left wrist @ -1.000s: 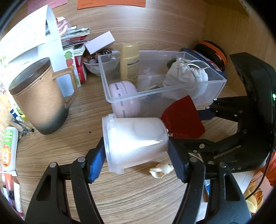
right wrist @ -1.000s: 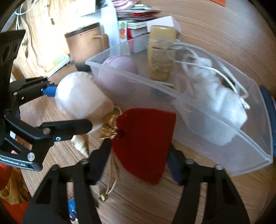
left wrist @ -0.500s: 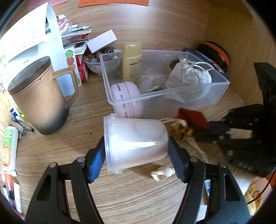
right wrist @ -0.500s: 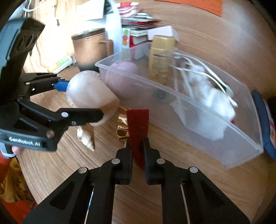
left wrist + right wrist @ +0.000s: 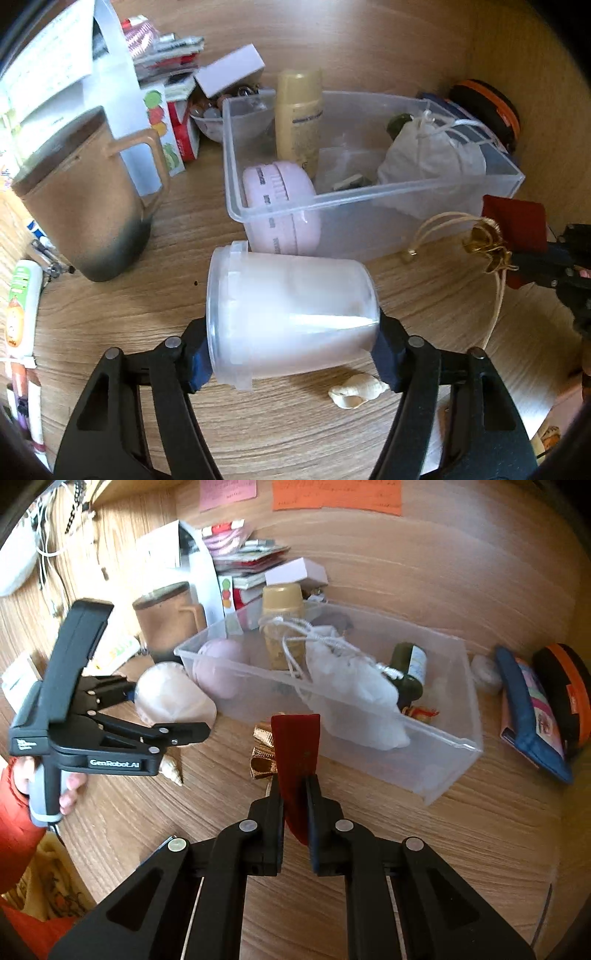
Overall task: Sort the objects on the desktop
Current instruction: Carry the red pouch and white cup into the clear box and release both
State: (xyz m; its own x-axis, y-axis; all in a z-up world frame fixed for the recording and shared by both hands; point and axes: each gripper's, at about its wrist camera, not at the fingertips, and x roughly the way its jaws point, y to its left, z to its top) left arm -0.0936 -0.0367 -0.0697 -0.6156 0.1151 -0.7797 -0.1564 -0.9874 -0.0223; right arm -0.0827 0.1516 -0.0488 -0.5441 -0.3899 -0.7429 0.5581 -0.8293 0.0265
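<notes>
My left gripper (image 5: 291,347) is shut on a white translucent tub (image 5: 291,317) lying on its side, held just above the desk in front of the clear plastic bin (image 5: 280,218). My right gripper (image 5: 295,794) is shut on a red pouch (image 5: 297,749) with gold trim and a cord, lifted above the desk near the bin's front wall (image 5: 439,760); the pouch also shows in the left wrist view (image 5: 517,225). The bin holds a white drawstring bag (image 5: 351,679), a tan bottle (image 5: 299,118), a pink round case (image 5: 280,199) and a dark bottle (image 5: 408,668).
A small seashell (image 5: 356,395) lies on the desk under the tub. A brown mug (image 5: 81,199) stands left of the bin, with papers and boxes (image 5: 159,92) behind. A blue pouch (image 5: 532,709) and an orange-black case (image 5: 569,690) lie right of the bin.
My right gripper closed on the red pouch, lifted it off the desk and pulled back to the right. My left gripper raised the tub slightly.
</notes>
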